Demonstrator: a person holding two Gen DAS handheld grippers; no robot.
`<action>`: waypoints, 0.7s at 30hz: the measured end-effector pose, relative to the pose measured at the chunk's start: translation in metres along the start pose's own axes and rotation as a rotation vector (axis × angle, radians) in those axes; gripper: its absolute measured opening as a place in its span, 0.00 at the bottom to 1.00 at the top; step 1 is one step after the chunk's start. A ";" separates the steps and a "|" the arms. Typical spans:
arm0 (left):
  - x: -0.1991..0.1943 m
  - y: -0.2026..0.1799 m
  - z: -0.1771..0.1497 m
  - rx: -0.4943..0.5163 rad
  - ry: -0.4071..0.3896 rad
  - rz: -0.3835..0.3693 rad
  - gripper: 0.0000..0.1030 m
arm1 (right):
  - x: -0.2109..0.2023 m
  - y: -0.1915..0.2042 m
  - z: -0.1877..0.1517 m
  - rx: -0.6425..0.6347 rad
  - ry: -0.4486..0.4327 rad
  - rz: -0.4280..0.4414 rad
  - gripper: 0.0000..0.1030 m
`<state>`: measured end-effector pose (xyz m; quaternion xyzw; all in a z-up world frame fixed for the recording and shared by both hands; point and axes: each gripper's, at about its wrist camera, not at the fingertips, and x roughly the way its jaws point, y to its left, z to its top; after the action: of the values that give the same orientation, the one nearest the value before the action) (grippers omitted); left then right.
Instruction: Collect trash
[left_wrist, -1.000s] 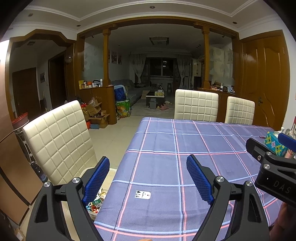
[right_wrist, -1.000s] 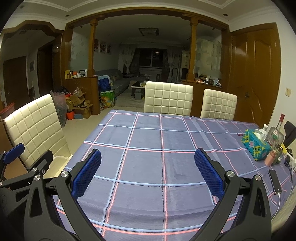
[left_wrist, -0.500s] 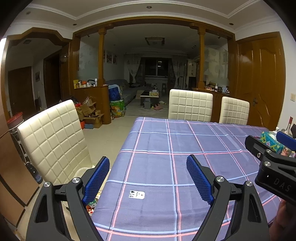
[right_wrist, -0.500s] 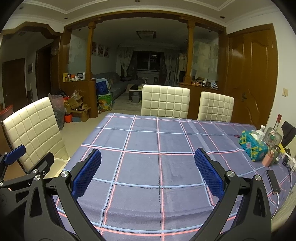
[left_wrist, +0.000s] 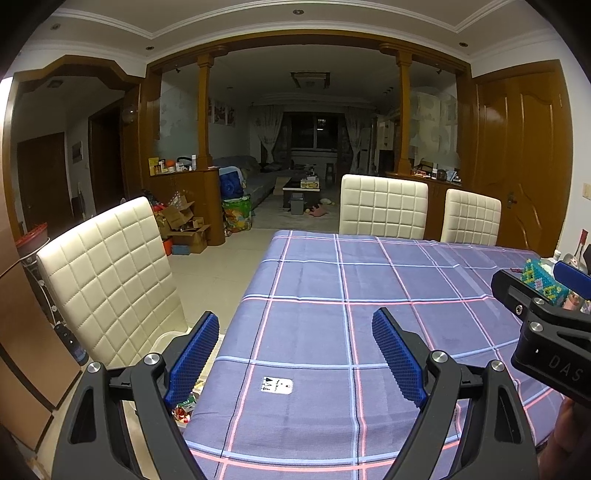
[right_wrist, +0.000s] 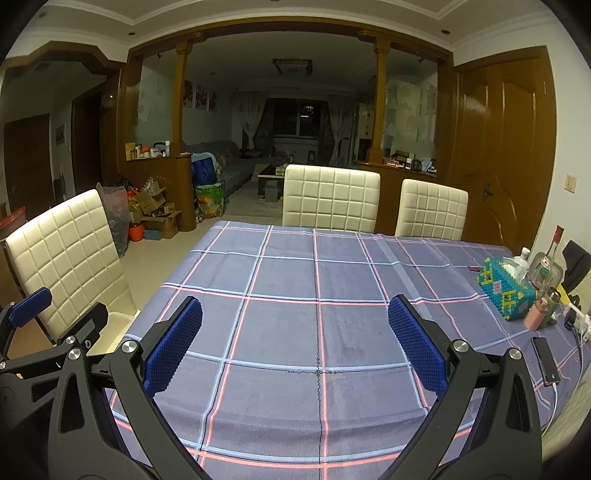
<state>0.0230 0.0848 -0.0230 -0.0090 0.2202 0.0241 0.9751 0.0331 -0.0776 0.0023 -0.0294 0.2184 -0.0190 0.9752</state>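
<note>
Counts only. My two grippers, left gripper (left_wrist: 295, 350) and right gripper (right_wrist: 295, 343), two blue fingers (left_wrist: 194, 356) each, so four. One counter (right_wrist: 317, 332) under one plaid cloth. Three cream chairs (right_wrist: 330, 197): one at the left side, two at the far end. One small white label (left_wrist: 277, 384). One beaded tissue box (right_wrist: 504, 291). One phone (right_wrist: 545, 360). One pink flask (right_wrist: 537, 314). One green flask (right_wrist: 552, 295). Two glass bottles (right_wrist: 543, 269). Cardboard boxes (right_wrist: 157, 214) on the floor, count unclear.
</note>
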 end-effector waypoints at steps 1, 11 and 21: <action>0.000 0.001 0.000 0.001 0.001 0.002 0.81 | 0.000 0.000 0.000 0.000 0.001 0.001 0.96; 0.001 0.003 0.000 0.000 0.003 0.012 0.81 | 0.001 0.001 0.000 -0.005 0.001 0.002 0.96; 0.001 0.004 -0.001 -0.001 0.007 0.013 0.81 | 0.001 0.002 0.000 -0.005 0.002 0.004 0.96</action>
<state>0.0236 0.0883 -0.0247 -0.0083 0.2238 0.0307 0.9741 0.0337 -0.0756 0.0018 -0.0314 0.2195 -0.0168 0.9750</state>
